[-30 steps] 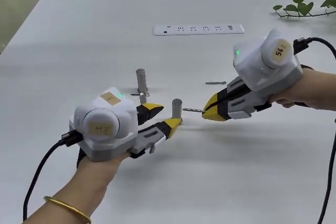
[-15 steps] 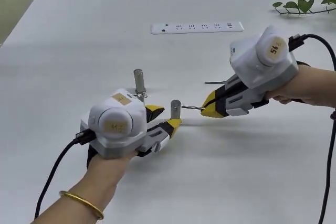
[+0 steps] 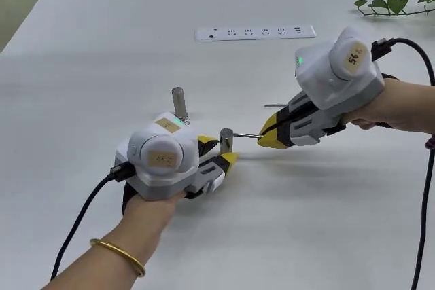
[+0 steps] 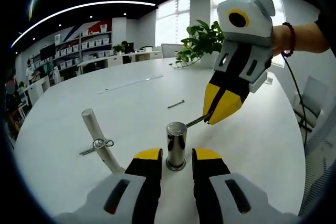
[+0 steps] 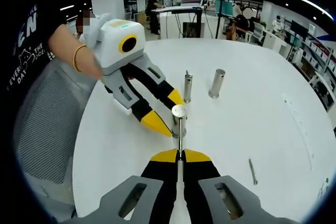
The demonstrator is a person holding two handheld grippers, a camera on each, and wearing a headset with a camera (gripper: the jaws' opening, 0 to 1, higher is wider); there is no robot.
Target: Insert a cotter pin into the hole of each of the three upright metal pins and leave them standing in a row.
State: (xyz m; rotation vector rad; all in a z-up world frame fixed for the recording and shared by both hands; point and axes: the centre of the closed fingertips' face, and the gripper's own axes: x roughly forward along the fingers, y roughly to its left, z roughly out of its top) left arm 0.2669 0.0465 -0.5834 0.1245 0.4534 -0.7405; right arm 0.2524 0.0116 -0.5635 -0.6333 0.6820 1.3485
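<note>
- The step in hand looks to be the second of the three insertions. The right gripper (image 3: 267, 142) holds a thin metal cotter pin (image 3: 247, 136) sideways up to the short upright steel pin (image 3: 226, 139), which stands on the white desk (image 3: 102, 52).
- The right gripper's yellow-tipped fingers (image 5: 194, 157) are pinched together on the cotter pin's tail. The shaft sticks straight out ahead of them toward the steel pin.
- The cotter pin's free tip sits at the steel pin's side, just below its flat top. Whether the tip is in the hole or only resting against the metal, I cannot tell.
- The left gripper (image 4: 176, 157) has its fingers (image 4: 148, 157) on either side of that pin's base, close in. I cannot tell whether they squeeze the pin or merely bracket it.
- To my eye the next move is a straight push along the cotter pin's own line, with height and angle matched to the hole. Meanwhile the left gripper keeps the steel pin from tipping or turning.
- A taller upright steel pin (image 4: 97, 132) stands just beside the left fingers with a looped cotter pin already through it, so I judge that one finished.
- In the right gripper view a third upright steel pin (image 5: 216, 83) stands farther back and looks bare.
- A spare cotter pin (image 3: 275, 106) lies flat on the desk beyond the right gripper, apart from the pins. It is presumably meant for the last pin.
</note>
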